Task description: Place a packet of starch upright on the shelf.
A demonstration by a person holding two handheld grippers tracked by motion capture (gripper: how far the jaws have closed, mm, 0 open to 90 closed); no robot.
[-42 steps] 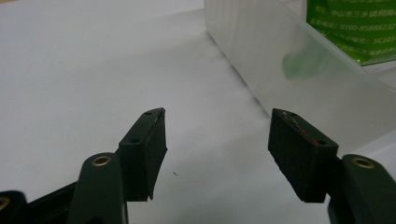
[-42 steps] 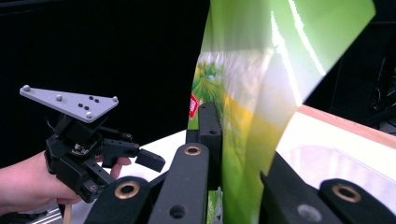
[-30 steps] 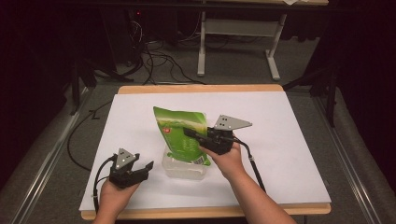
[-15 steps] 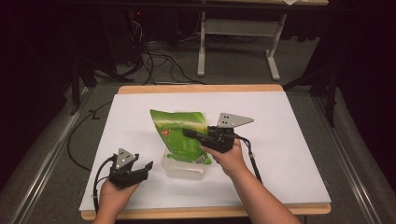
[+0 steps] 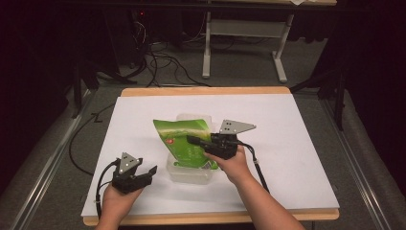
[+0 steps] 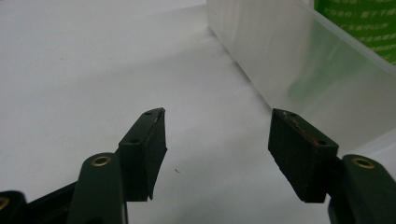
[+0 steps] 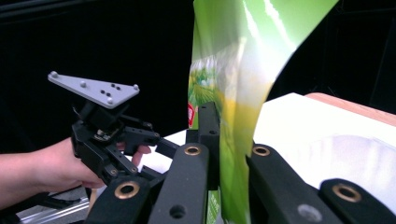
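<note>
A green foil pouch (image 5: 184,141) stands tilted over a clear plastic box (image 5: 189,173) in the middle of the white table. My right gripper (image 5: 194,140) is shut on the pouch's right edge; in the right gripper view the pouch (image 7: 233,93) rises from between the closed jaws (image 7: 229,154). My left gripper (image 5: 146,175) rests low on the table to the left of the box, open with nothing in it. In the left gripper view its jaws (image 6: 217,149) stand wide apart, with the box wall (image 6: 299,74) just beyond on the right.
The white table top (image 5: 297,143) has a wooden edge along front and back. Cables trail from both grippers off the front. Behind the table are a dark floor, loose cables and a grey table frame (image 5: 244,33).
My right gripper has lifted the pouch slightly and shifted it toward the far side over the box. The left gripper has stayed where it was.
</note>
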